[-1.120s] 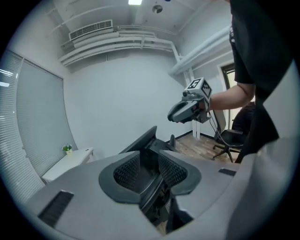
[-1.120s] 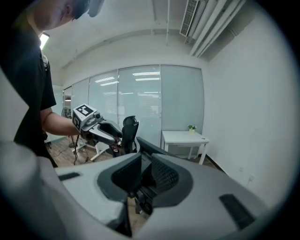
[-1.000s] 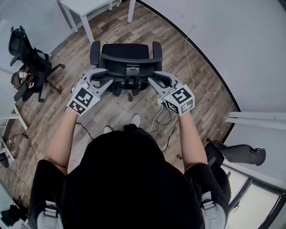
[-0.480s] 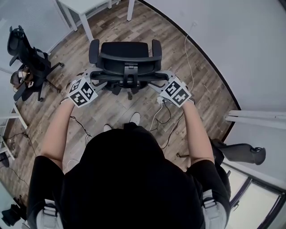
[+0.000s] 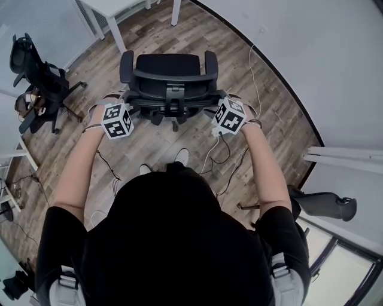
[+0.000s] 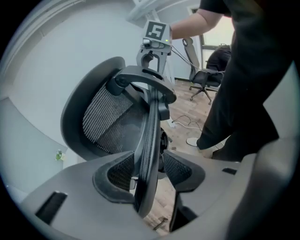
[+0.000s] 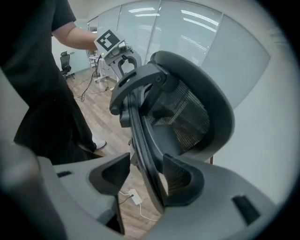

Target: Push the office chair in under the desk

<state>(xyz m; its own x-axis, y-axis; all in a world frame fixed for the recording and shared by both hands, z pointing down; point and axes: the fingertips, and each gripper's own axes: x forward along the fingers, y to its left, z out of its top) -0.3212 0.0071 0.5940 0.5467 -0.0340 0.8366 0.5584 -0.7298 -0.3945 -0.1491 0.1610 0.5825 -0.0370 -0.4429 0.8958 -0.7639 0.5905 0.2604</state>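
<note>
Black office chair (image 5: 169,75) short of desk (image 5: 108,7)

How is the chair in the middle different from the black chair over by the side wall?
The middle chair has its backrest frame between the jaws of the left claw and the right claw, whose jaws are opening; the side chair has no claw near it. The middle chair faces the white desk; the side chair stands apart, turned another way. Both are black and stand on the wood floor.

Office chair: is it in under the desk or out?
Out. The office chair stands on the floor, short of the desk.
</note>
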